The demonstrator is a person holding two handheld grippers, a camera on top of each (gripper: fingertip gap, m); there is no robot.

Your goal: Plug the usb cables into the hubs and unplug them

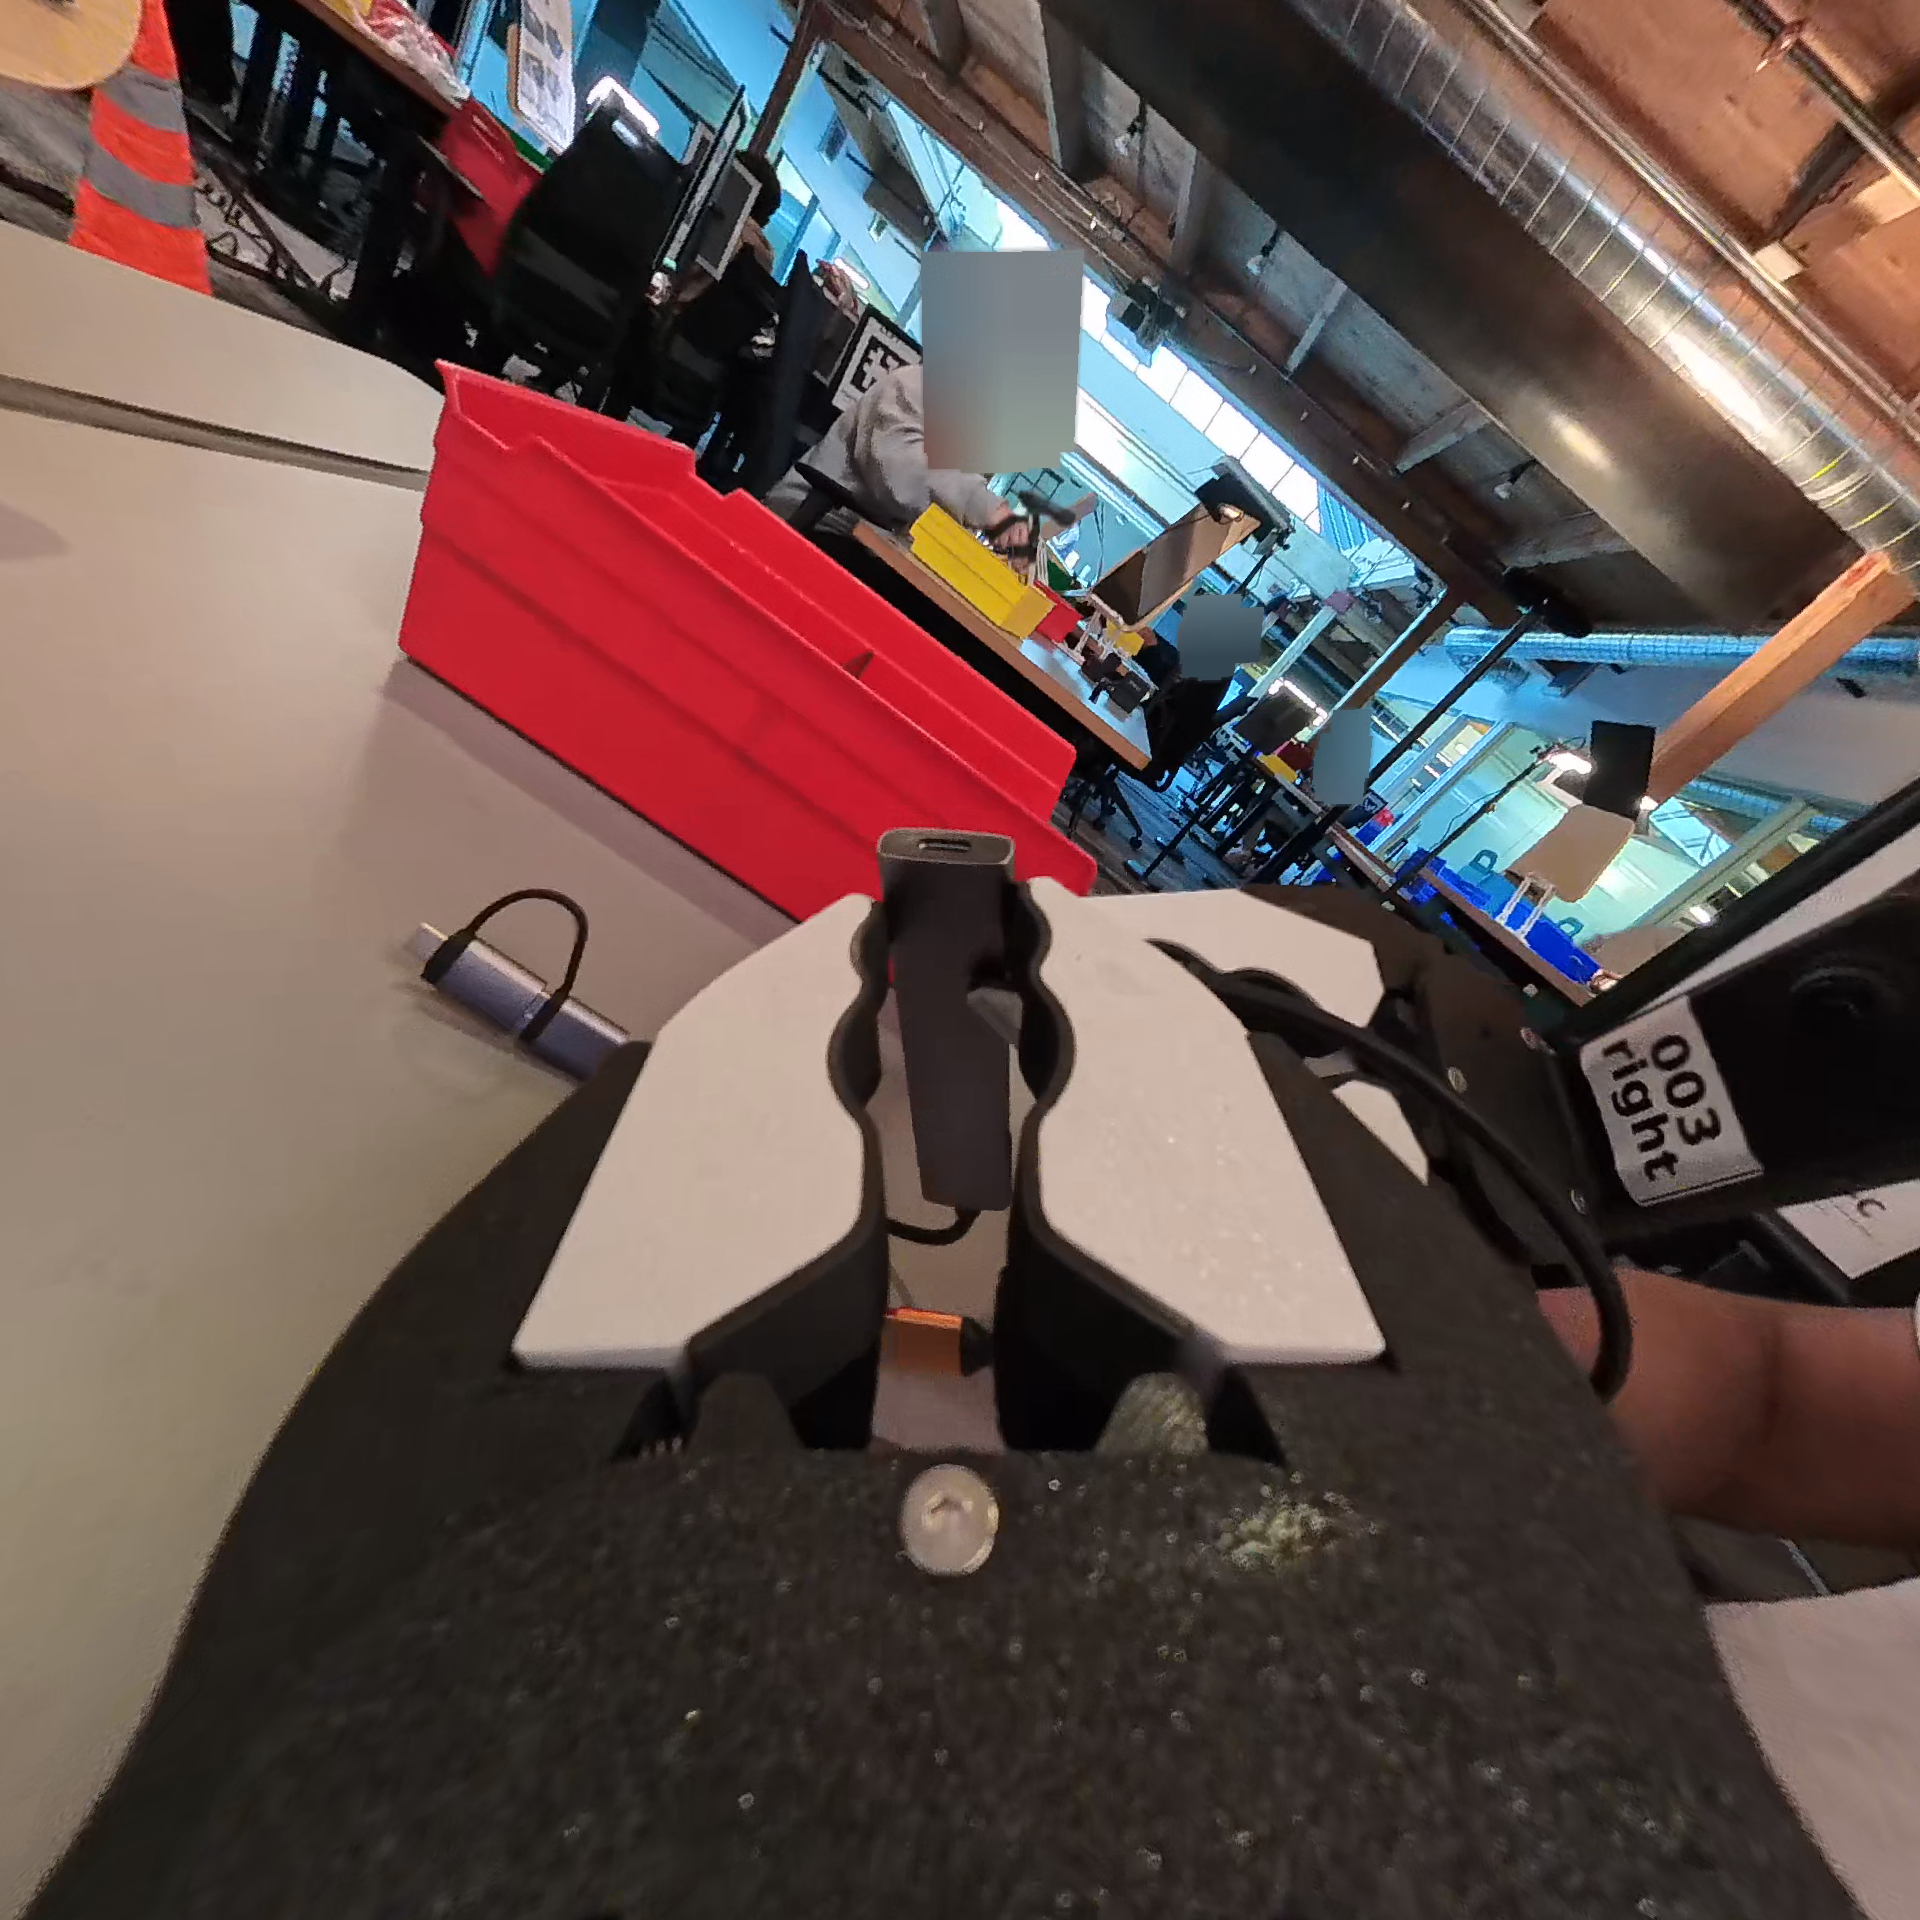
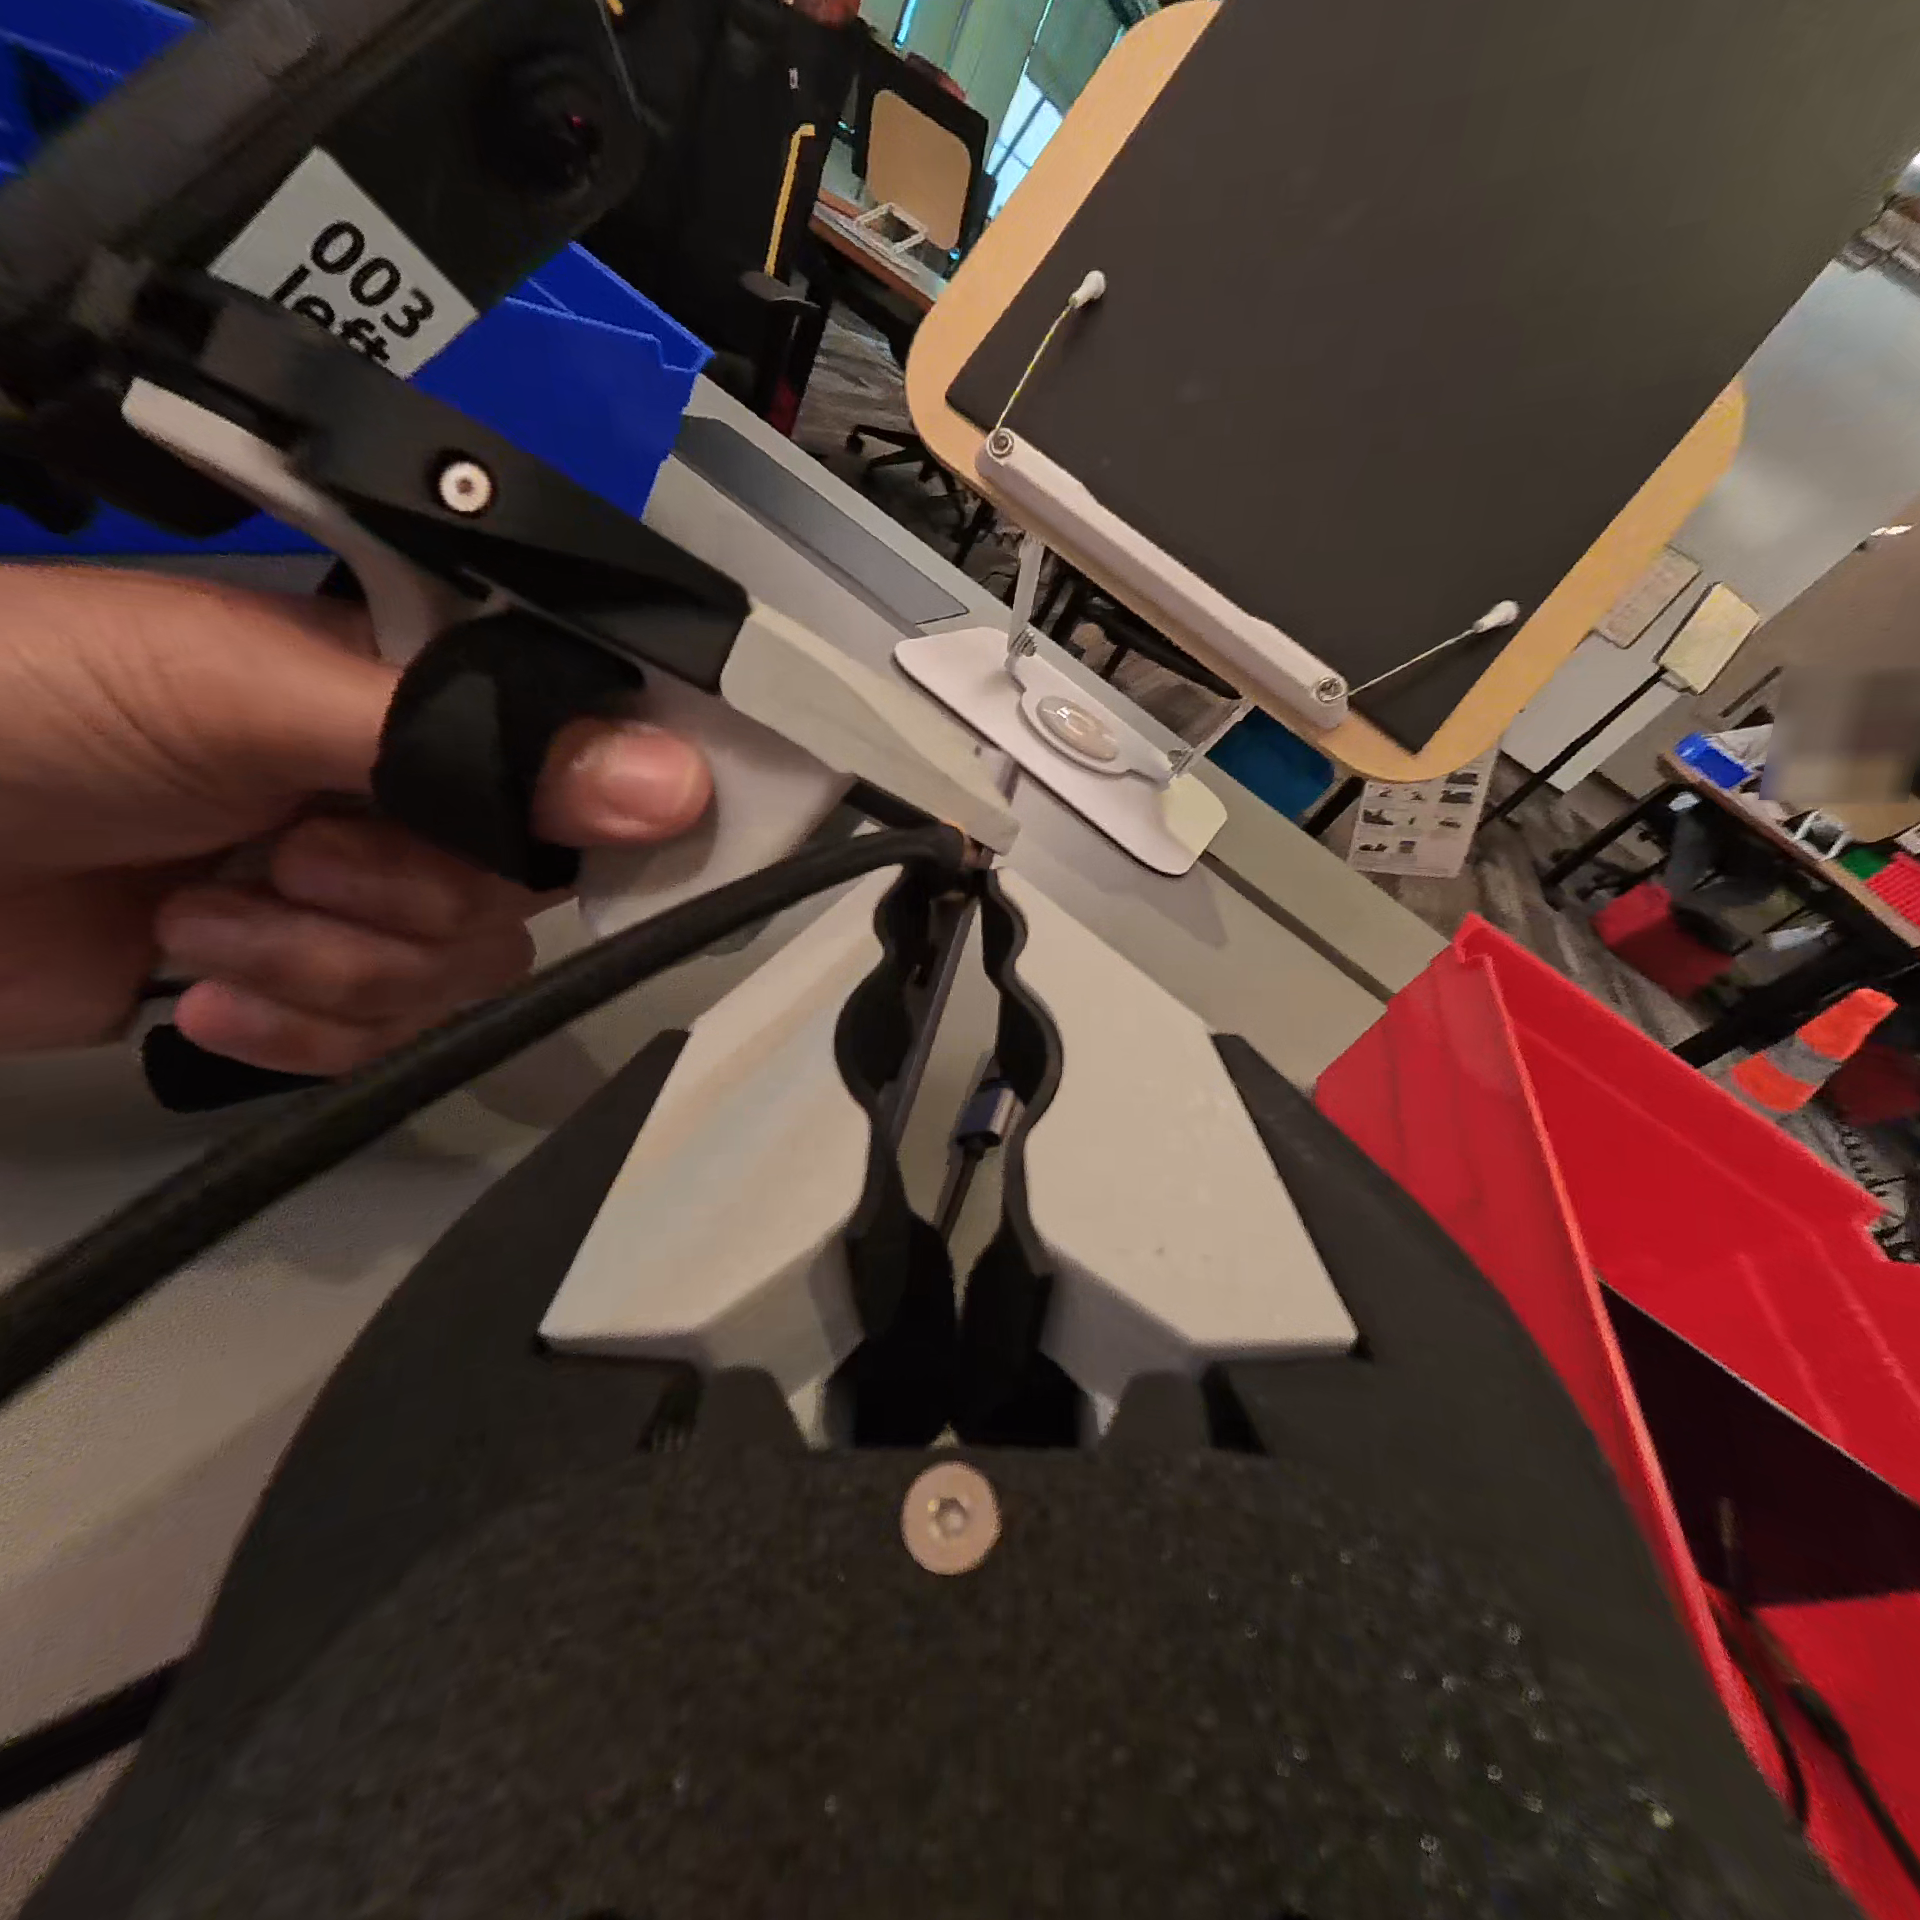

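My left gripper (image 1: 945,920) is shut on a dark grey USB hub (image 1: 951,1039). The hub stands between the fingers with its port end pointing forward, and a thin black cable (image 1: 935,1231) leaves its rear end. My right gripper (image 2: 951,904) sits just under the left gripper's tip (image 2: 977,816). Its jaws are nearly together around a thin dark USB cable (image 2: 930,1023), and a small metal plug (image 2: 992,1117) shows in the gap. A second, purple-grey hub (image 1: 520,1003) with a short looped cable lies on the table to the left.
A red bin (image 1: 675,665) stands on the grey table (image 1: 208,779) ahead and also shows in the right wrist view (image 2: 1662,1247). A blue bin (image 2: 582,384) is behind the left gripper. A dark board on a metal stand (image 2: 1351,364) rises ahead. A thick black cable (image 2: 416,1081) crosses the left side. Left and right tips are no more than a few centimetres apart.
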